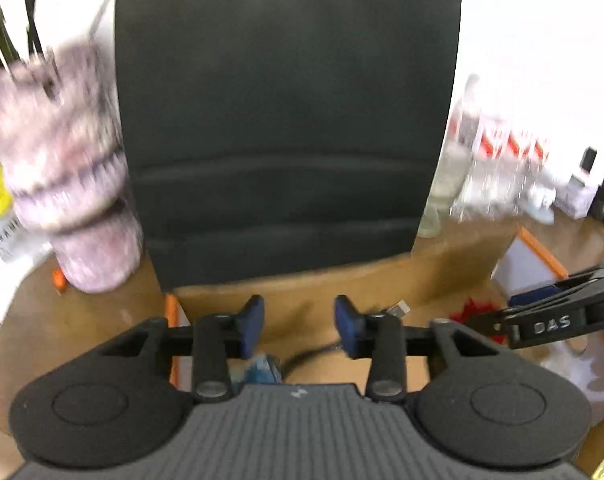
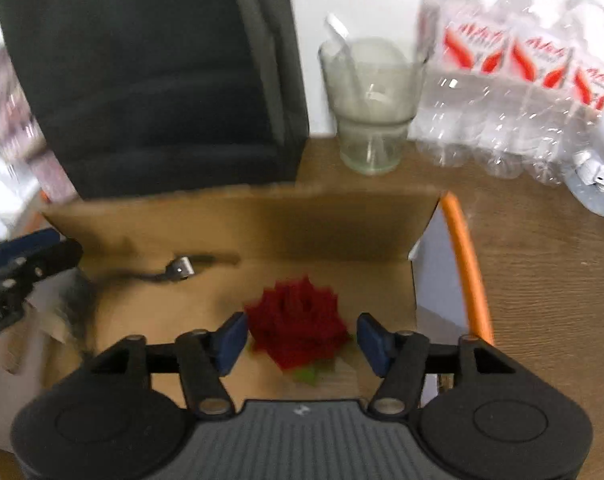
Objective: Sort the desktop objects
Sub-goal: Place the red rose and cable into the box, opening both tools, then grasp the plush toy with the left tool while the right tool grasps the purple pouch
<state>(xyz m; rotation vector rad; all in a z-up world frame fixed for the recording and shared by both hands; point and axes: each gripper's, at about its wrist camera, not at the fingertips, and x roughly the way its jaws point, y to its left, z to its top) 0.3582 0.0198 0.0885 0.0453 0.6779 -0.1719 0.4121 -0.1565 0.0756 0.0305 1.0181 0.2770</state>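
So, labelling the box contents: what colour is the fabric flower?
Red fabric flower, clearest in right wrist view.

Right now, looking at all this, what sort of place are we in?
Probably a home or office desk. A wooden tabletop holds a big black monitor, a shrink-wrapped pack of water bottles and a glass cup. A cardboard box in front holds a red fabric rose and a cable plug.

Bright even light, washed-out white background, motion blur throughout, fisheye bending at edges, dark vignetted corners
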